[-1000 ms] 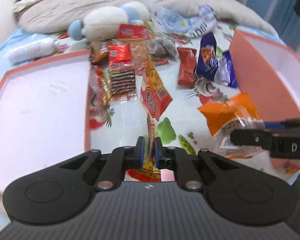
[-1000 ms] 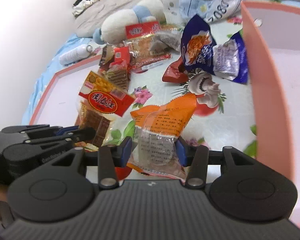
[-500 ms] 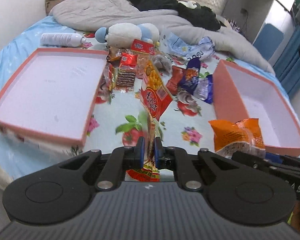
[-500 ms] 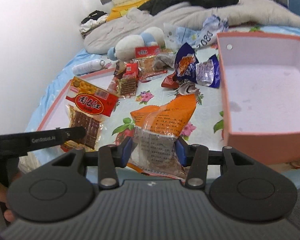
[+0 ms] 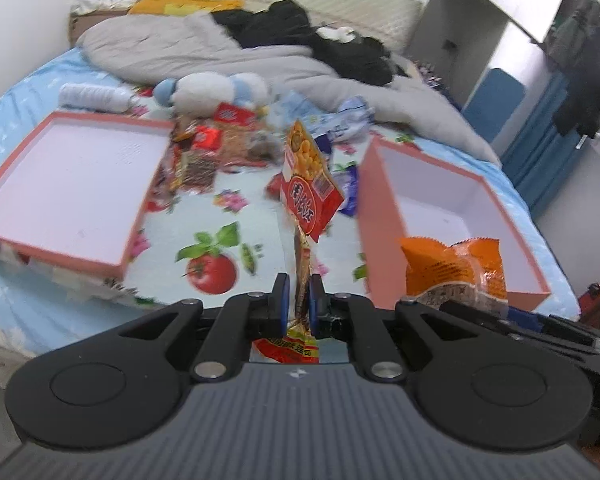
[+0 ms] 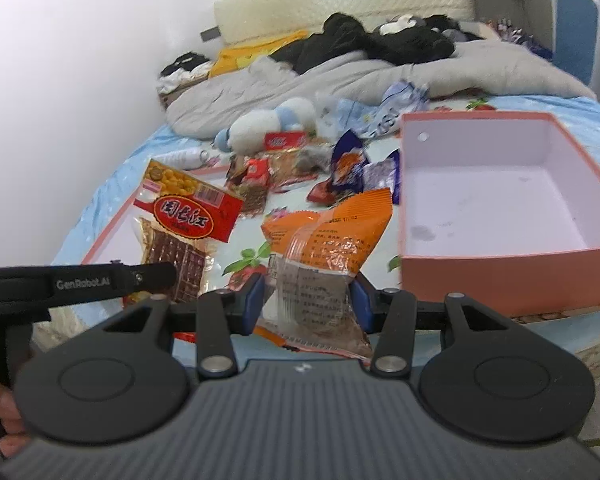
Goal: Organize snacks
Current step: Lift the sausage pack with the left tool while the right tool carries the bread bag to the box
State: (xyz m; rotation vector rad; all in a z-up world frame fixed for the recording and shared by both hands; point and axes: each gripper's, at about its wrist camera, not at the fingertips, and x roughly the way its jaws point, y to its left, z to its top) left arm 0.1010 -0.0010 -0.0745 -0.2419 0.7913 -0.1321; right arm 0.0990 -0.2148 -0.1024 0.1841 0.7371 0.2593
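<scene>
Red snack packet (image 5: 308, 196) points away lengthwise (edge-on) from left tongs (image 5: 298, 300).

— What am I holding?
— I see a red snack packet (image 5: 310, 196) hanging edge-on, off the bed, and an orange bag (image 6: 324, 256) with a clear window, also lifted.
— The rest?
— Loose snacks (image 6: 284, 168) lie heaped between two empty pink boxes (image 6: 500, 216).

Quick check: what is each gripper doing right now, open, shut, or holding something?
Left gripper: shut on the red snack packet.
Right gripper: shut on the orange snack bag.
</scene>
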